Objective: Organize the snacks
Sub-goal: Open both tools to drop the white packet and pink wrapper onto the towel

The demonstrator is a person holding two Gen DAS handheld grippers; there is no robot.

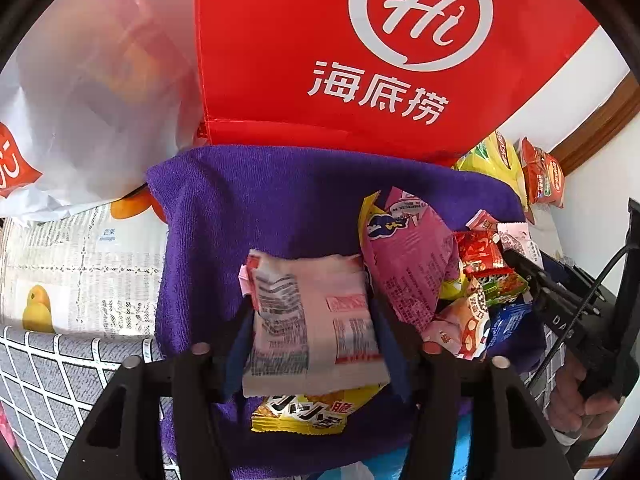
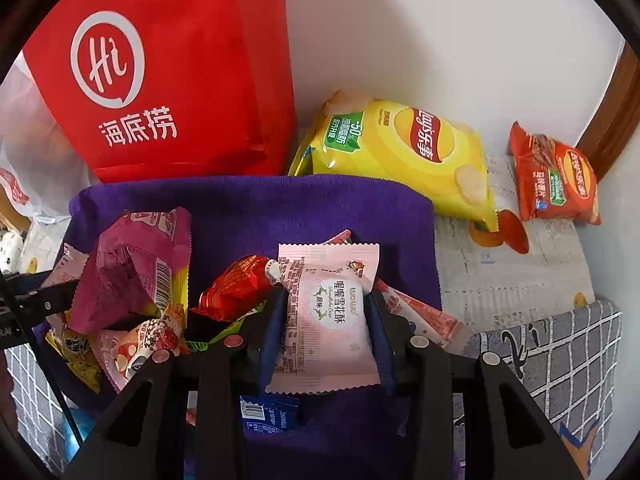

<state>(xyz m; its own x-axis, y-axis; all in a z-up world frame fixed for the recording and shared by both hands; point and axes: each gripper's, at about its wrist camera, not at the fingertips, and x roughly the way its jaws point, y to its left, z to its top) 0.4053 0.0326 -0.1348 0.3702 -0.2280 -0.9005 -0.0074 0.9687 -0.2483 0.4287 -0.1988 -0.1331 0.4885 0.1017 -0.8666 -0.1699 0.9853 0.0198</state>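
Towel: a purple towel (image 1: 260, 200) is spread over a printed table cover, in front of a red bag (image 1: 360, 60) with a white logo.
Left gripper: the left gripper (image 1: 312, 320) has its blue pads flanking a pale pink packet (image 1: 316, 304); whether they press on it cannot be told.
Left packet: flat, printed back side up, above the towel's middle and overlapping a yellow packet (image 1: 304, 412).
Pile: a magenta bag (image 1: 408, 264) and small red, green and blue packets are heaped on the towel's right part.
Right gripper: the right gripper (image 2: 326, 320) is clamped on a pink snowflake-crisp packet (image 2: 332, 300), pinched at its waist, above the towel.
Beyond the towel: a yellow chips bag (image 2: 420, 152) and an orange packet (image 2: 556, 180) lie by the wall.
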